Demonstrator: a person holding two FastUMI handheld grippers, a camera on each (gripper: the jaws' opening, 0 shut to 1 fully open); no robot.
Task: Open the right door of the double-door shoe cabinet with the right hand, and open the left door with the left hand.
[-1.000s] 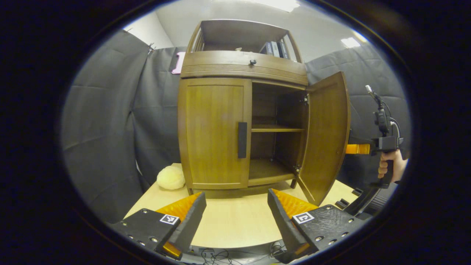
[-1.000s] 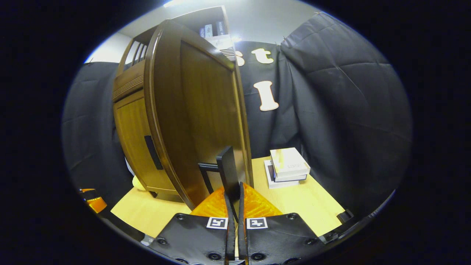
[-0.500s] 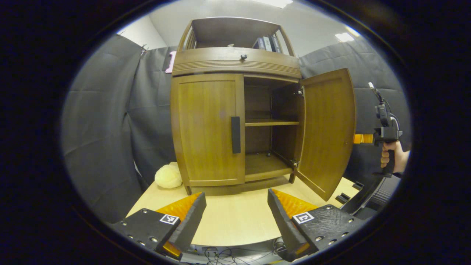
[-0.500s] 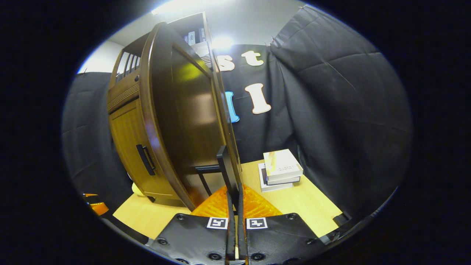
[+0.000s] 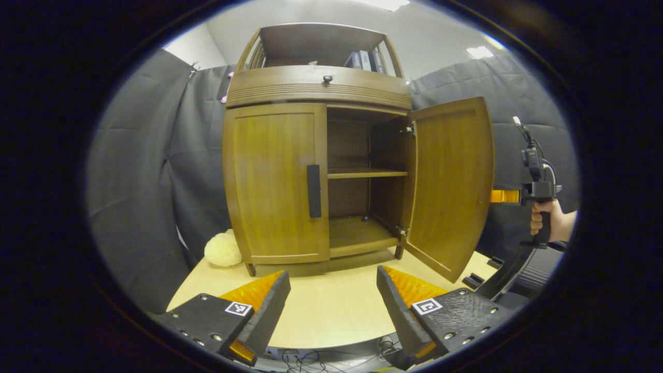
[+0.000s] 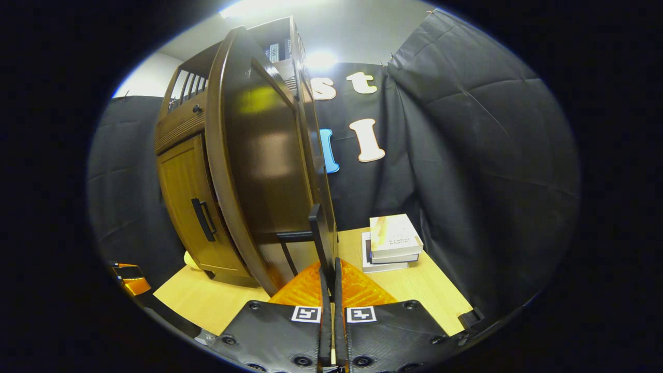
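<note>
Left gripper view: left gripper [image 5: 331, 305], jaws spread and empty, faces shut left door's upright handle [image 5: 314, 191], ahead, slightly leftward.

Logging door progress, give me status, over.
Right tongs shut on right door handle, door swung open. Left tongs open, short of closed left door.

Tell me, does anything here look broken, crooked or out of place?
Nothing looks damaged or spilled. The right door stands wide open because the right hand-held gripper is shut on its handle. The left door is shut. A pale round lump beside the cabinet seems stray.
</note>
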